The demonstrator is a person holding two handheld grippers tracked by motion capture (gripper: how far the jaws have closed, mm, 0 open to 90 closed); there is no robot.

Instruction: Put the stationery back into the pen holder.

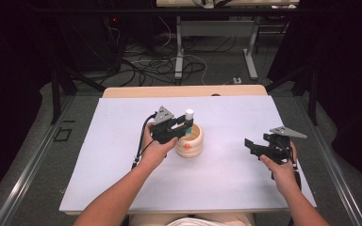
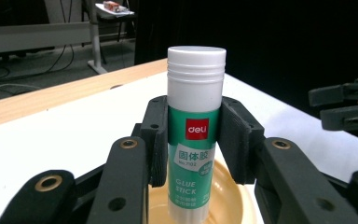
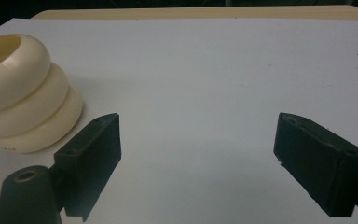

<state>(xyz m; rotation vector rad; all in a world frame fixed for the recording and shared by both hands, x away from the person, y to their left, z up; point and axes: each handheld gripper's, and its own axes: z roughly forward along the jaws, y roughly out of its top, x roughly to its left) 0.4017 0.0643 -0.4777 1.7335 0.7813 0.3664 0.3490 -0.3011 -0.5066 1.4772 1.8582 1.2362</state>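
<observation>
**Glue stick held upright over the cream holder**

The left hand (image 1: 156, 149) reaches in from the bottom of the high view, forearm angled toward the table's middle, with the left gripper (image 2: 189, 140) pointing forward. Its jaws are clamped on the glue stick (image 2: 195, 135), pads pressing both sides of the green label. The stick stands upright, its lower end inside the mouth of the cream ribbed holder (image 1: 191, 141) at mid-table.

The label shows a red square reading "deli", Chinese characters on a white patch and "GLUE STICK" below; the small print is too fine to read.

The right hand (image 1: 283, 172) rests at the table's right side, well apart from the holder, and the right gripper (image 3: 200, 154) has its jaws spread wide with nothing between them
</observation>
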